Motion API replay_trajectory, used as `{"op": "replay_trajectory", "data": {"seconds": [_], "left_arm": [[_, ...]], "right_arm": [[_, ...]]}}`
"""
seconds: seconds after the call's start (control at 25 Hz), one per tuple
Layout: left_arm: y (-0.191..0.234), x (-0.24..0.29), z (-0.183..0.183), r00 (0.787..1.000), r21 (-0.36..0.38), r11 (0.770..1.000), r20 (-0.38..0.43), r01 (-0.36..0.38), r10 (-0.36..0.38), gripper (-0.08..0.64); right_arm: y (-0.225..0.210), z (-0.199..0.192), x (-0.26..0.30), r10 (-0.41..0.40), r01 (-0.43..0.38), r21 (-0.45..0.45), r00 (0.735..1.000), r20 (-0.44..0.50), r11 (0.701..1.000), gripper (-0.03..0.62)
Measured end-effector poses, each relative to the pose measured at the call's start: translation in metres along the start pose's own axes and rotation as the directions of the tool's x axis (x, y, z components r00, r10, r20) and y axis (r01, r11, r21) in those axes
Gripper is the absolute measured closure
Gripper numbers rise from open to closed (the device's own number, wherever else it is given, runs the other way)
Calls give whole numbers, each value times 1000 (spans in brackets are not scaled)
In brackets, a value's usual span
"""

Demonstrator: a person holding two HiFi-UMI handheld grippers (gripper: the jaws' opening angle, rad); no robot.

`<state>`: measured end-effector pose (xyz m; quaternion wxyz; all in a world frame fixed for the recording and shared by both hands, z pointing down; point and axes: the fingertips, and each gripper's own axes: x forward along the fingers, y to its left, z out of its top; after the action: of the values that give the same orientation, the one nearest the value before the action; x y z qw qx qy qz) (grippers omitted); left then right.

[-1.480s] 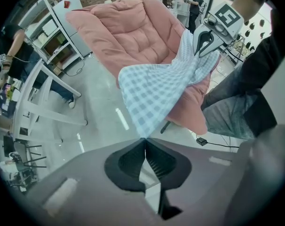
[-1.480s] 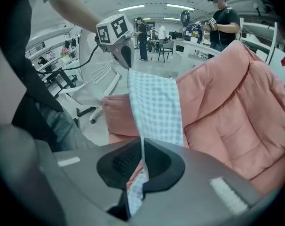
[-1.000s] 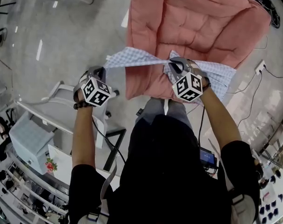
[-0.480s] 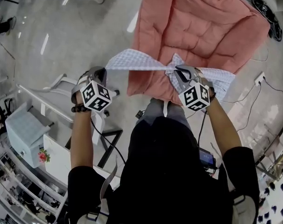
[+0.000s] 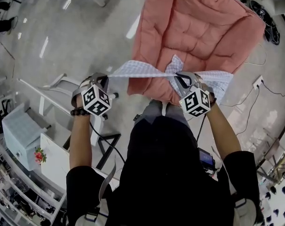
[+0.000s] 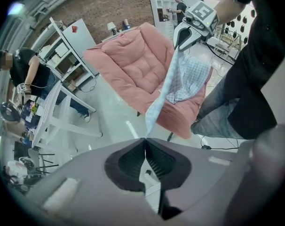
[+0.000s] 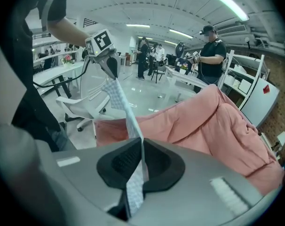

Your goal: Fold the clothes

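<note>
Blue-checked cloth (image 5: 138, 69) taut between left gripper (image 5: 105, 77) and right gripper (image 5: 178, 76), each clamped tight on an edge (pink cushion (image 5: 199, 27) below).

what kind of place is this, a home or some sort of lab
Probably an open-plan lab or workshop, not a home: long ceiling strip lights, white work desks, and several other people standing among them.

both arms reach forward from the shoulders, the left forearm (image 5: 80, 136) and the right forearm (image 5: 221, 132) spread a little outward. the left gripper (image 5: 105, 78) points steeply down, its jaws pressed together on an edge of the checked cloth (image 5: 138, 69). the right gripper (image 5: 177, 76), well apart from it at about the same height, tilts less steeply, jaws likewise clamped on the cloth.
</note>
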<state>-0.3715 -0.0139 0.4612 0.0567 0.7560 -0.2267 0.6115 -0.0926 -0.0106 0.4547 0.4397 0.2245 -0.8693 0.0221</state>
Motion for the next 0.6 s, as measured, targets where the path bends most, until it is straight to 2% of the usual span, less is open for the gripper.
{"op": "replay_trajectory", "data": {"seconds": [0.28, 0.6], "left_arm": [[-21, 2, -3, 999, -30, 999, -2, 41, -41, 549], [-42, 12, -17, 993, -80, 991, -48, 104, -108, 549]], "right_arm": [[14, -9, -9, 31, -31, 26, 999, -11, 999, 580], [30, -20, -1, 125, -125, 29, 992, 1, 992, 580]]}}
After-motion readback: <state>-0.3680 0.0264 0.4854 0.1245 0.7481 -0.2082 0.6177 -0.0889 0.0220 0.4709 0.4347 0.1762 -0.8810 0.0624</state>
